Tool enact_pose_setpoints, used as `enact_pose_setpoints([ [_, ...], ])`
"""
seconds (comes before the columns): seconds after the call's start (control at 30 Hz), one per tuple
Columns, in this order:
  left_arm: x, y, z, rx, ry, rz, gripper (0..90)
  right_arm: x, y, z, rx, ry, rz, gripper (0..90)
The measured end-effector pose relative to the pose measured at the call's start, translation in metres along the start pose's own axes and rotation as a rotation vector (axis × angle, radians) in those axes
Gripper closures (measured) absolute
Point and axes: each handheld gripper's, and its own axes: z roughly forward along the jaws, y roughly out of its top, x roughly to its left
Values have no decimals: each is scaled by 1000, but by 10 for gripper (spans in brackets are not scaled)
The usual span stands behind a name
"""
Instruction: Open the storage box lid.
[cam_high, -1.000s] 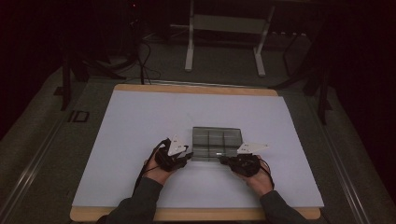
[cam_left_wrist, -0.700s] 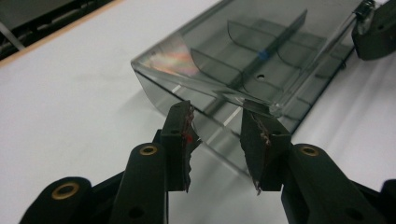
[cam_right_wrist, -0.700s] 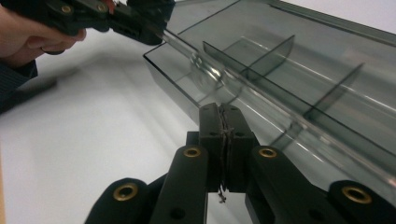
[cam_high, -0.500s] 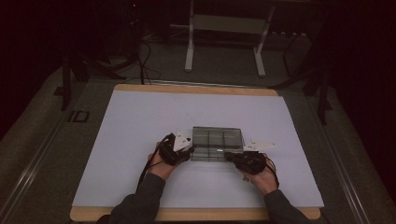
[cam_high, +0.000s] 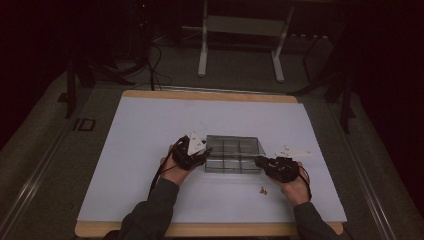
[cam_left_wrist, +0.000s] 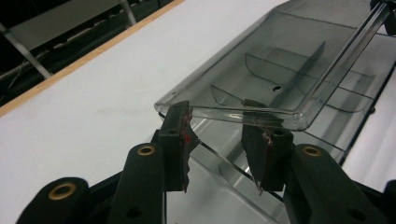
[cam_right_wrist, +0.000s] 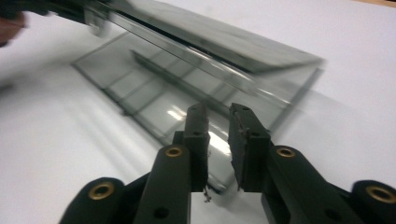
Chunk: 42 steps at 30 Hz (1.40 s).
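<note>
Nearest the person's edge of the table (cam_high: 125, 210), a few tiny reddish-brown bits (cam_high: 262, 190) lie loose on the white surface, just beside the right hand. Beyond them sits the clear compartment box (cam_high: 232, 162), its base flat on the table and its hinged lid (cam_left_wrist: 261, 70) lifted at an angle.

At the box's left end, the left gripper (cam_left_wrist: 219, 133) has its jaws set around the front rim of the raised lid, one pad under the corner and the other a little way along; they appear to clamp that rim, though glare on the clear plastic makes the contact hard to confirm. At the right end, the right gripper (cam_right_wrist: 218, 140) hangs over the near corner of the base; its jaws have just been opening, with a narrow gap and nothing between them.

The likely trouble is the lid. With one gripper bearing it by a thin, slick edge, it could slip free and snap down on the base. A further lift without the right gripper steadying the base might drag the whole box along or tip it, and a sliding box could scatter the loose bits.
</note>
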Motion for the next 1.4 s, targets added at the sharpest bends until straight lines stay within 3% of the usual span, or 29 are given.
enact_pose_setpoints([
  [0.13, 3, 3, 2, -2, 1, 1, 631, -7, -3, -1, 16, -29, 27, 684],
  [0.33, 6, 7, 6, -11, 14, 2, 633, -12, -7, 5, 49, -27, 60, 631],
  [0.5, 9, 10, 11, -12, 10, -11, 643, -13, -10, 11, 69, -24, 70, 630],
  [0.67, 9, 14, 17, 9, 21, 11, 646, -13, -10, 13, 72, -18, 77, 656],
  [0.87, 11, 14, 24, 23, 27, 8, 641, -14, -10, 14, 70, -13, 93, 662],
  [1.4, 23, 24, 30, 25, 44, -25, 720, -16, -10, 14, 70, -7, 89, 661],
])
